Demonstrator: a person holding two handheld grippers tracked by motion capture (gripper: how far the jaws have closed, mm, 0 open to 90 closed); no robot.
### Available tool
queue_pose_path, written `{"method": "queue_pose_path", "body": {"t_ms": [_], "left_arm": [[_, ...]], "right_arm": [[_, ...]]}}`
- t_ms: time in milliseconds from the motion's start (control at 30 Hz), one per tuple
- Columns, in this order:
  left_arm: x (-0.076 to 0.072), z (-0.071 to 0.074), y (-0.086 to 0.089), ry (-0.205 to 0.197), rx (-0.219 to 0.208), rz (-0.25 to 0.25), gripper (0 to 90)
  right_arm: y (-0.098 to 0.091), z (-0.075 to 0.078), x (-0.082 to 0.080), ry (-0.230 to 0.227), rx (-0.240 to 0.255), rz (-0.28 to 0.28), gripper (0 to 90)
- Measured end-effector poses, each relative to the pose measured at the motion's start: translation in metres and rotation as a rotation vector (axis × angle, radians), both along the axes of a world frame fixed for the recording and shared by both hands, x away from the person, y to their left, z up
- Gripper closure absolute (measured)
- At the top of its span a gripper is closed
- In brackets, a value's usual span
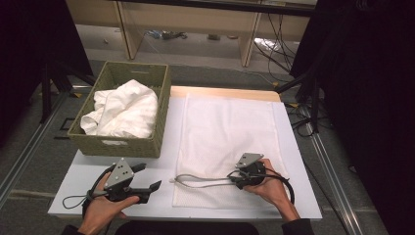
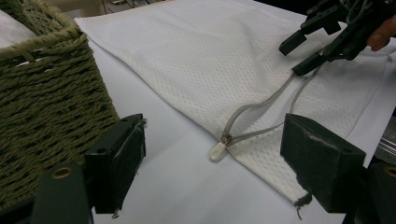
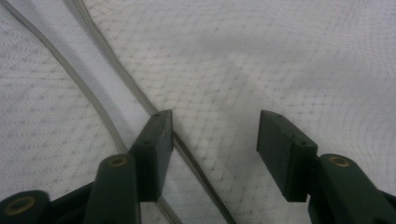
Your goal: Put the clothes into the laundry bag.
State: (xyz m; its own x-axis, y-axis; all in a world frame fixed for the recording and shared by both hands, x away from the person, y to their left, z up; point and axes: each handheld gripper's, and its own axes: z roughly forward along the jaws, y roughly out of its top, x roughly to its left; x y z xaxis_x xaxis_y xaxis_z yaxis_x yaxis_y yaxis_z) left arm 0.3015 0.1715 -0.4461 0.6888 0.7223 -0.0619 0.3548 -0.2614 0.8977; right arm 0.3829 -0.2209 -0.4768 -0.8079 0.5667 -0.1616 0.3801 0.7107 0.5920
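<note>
A white mesh bag (image 1: pixel 225 122) lies flat on the white table (image 1: pixel 161 198). Its grey zipper (image 1: pixel 200 180) runs along the near edge and is parted into two tracks (image 3: pixel 100 114). The zipper's white pull (image 2: pixel 217 151) rests at the bag's left near corner. My right gripper (image 1: pixel 234 177) sits low over the bag, open, with the left one of its own jaws right beside a zipper track (image 3: pixel 215 119). My left gripper (image 1: pixel 149 176) stands open left of the bag, its jaws spread wide before the pull (image 2: pixel 215 126). The right gripper (image 2: pixel 295 58) appears farther off there.
A green woven basket (image 1: pixel 122 147) stands at the table's back left, holding crumpled white cloth (image 1: pixel 125 110). In the left gripper view its wall (image 2: pixel 46 93) is close on the left. Table edges drop to a grey floor (image 1: pixel 29 166); black stands flank both sides.
</note>
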Motion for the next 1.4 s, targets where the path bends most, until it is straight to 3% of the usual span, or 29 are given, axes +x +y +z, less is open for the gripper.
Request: {"method": "queue_pose_path", "body": {"t_ms": [100, 167, 233, 400, 433, 533, 600, 667, 767, 833, 967, 1000, 1167, 1200, 1233, 1333, 1400], "left_arm": [[0.000, 0.000, 0.000, 0.002, -0.005, -0.004, 22.4], [0.000, 0.000, 0.000, 0.002, -0.006, -0.004, 22.4], [0.000, 0.000, 0.000, 0.004, -0.005, -0.005, 22.4], [0.001, 0.000, 0.001, -0.002, 0.001, -0.010, 22.4], [0.001, 0.000, 0.000, 0.002, -0.003, -0.006, 22.4], [0.001, 0.000, 0.000, 0.006, -0.004, -0.004, 22.6], [0.001, -0.001, 0.000, 0.008, -0.003, -0.008, 22.6], [0.001, 0.000, 0.001, 0.008, -0.004, -0.008, 22.7], [0.001, 0.000, 0.001, 0.009, 0.001, -0.006, 23.1], [0.001, 0.000, 0.001, 0.009, 0.003, -0.004, 23.1], [0.001, -0.001, 0.001, 0.009, -0.003, -0.005, 23.1], [0.001, -0.001, 0.001, 0.010, -0.002, -0.005, 23.1], [0.001, 0.000, 0.002, 0.008, 0.001, -0.003, 23.1], [0.001, 0.000, 0.002, 0.010, -0.001, 0.001, 23.1], [0.002, 0.000, 0.003, 0.009, -0.005, -0.004, 23.1], [0.002, 0.001, 0.002, 0.018, -0.005, 0.013, 23.2], [0.002, 0.001, 0.003, 0.025, 0.001, 0.019, 23.3]], "right_arm": [[0.000, 0.002, 0.004, -0.014, -0.029, 0.024, 57.9], [-0.001, 0.002, 0.005, -0.008, -0.044, 0.011, 62.5], [-0.002, 0.003, 0.006, 0.004, -0.041, -0.008, 65.6], [-0.004, 0.003, 0.011, -0.023, -0.067, 0.034, 75.6], [-0.003, 0.003, 0.010, -0.005, -0.057, 0.016, 77.6], [-0.002, 0.004, 0.014, -0.007, -0.071, 0.071, 78.4], [0.000, 0.004, 0.012, 0.020, -0.048, 0.030, 77.4], [0.000, 0.003, 0.013, 0.016, -0.040, 0.033, 81.4], [-0.001, 0.004, 0.016, 0.044, -0.034, 0.057, 85.3], [-0.001, 0.003, 0.015, 0.054, -0.025, 0.026, 87.7], [-0.002, 0.004, 0.018, 0.048, -0.023, 0.040, 89.3], [-0.002, 0.005, 0.017, 0.062, -0.029, 0.020, 89.3], [-0.001, 0.009, 0.016, 0.013, -0.034, 0.021, 89.6], [0.000, 0.011, 0.014, 0.011, -0.032, -0.009, 89.6], [0.000, 0.013, 0.016, -0.020, -0.045, 0.019, 89.7], [0.000, 0.020, 0.014, -0.045, -0.048, 0.007, 89.7], [0.000, 0.022, 0.017, -0.105, -0.048, 0.036, 89.7]]}}
